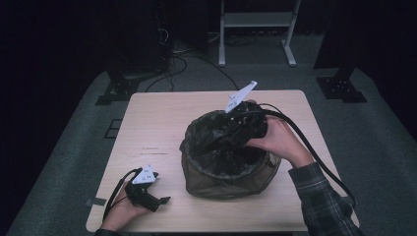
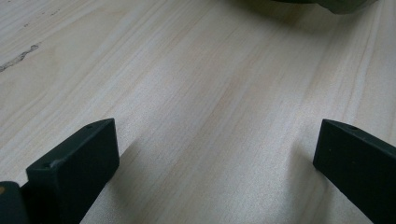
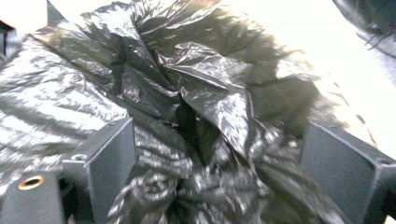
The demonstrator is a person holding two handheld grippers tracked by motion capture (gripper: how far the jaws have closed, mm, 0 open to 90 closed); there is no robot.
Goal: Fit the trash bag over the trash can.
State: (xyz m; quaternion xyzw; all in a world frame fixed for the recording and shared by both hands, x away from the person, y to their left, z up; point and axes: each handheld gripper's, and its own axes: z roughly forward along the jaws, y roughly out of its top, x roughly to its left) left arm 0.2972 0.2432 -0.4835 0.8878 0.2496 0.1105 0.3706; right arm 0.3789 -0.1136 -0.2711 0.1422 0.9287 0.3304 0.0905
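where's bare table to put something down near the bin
The light wooden table is bare across its far-left part, from the far edge to the black plastic bag lining the mesh bin. A thin strip lies between the bin and the left claw. The bin's right side is crowded by the right claw.

A bin [image 1: 227, 169] stands on the table [image 1: 162, 118], right of its middle and toward the near edge. A bag [image 1: 209, 132] lines the bin, its rim folded out over the bin's edge. The right gripper [image 1: 223, 140] reaches in from the bin's far right side, down among the bag's folds [image 3: 205, 98], jaws apart with crumpled bag between them (whether the pads press on it cannot be told). The left gripper [image 1: 160, 200] rests on the table at the near left, well apart from the bin, jaws spread over bare tabletop [image 2: 210, 93], with the bin to its right.
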